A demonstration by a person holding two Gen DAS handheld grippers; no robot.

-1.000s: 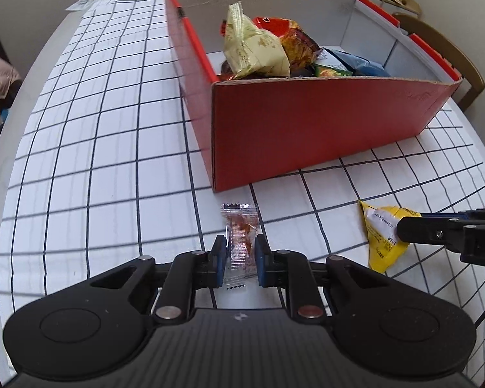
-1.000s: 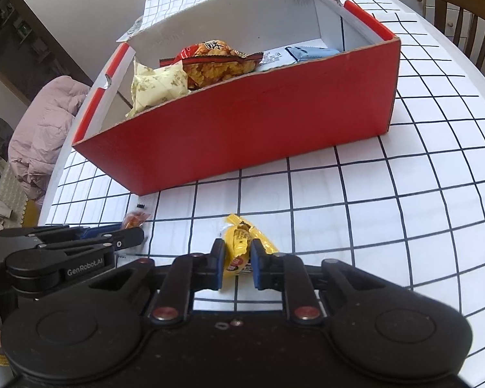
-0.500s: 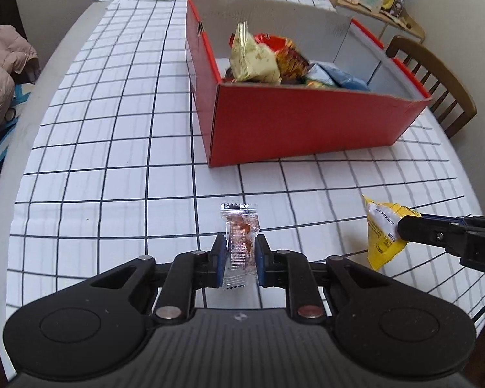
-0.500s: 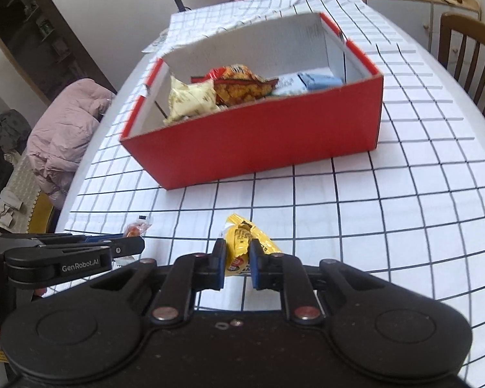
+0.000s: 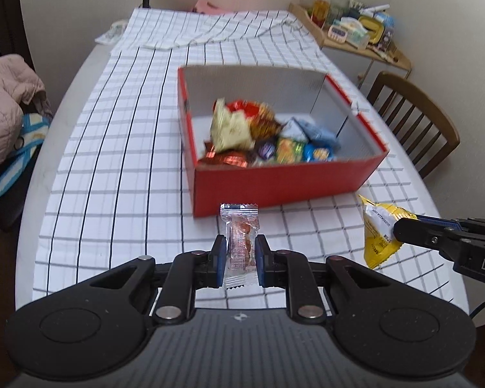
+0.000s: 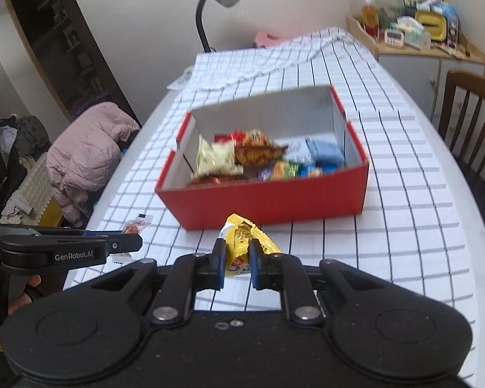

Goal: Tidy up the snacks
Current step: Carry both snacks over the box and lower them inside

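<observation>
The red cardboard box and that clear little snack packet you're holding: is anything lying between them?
Nothing: in the left wrist view only bare checked tablecloth separates the clear snack packet from the red cardboard box.

Snacks in the red box [image 5: 284, 187] are motion-blurred, labels perhaps unreadable; the chair [image 6: 468, 119] is cut off.

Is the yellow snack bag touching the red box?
Apart. In the left wrist view the yellow bag, pinched in the right gripper, hangs clear of the red box, checked cloth showing between them.
</observation>
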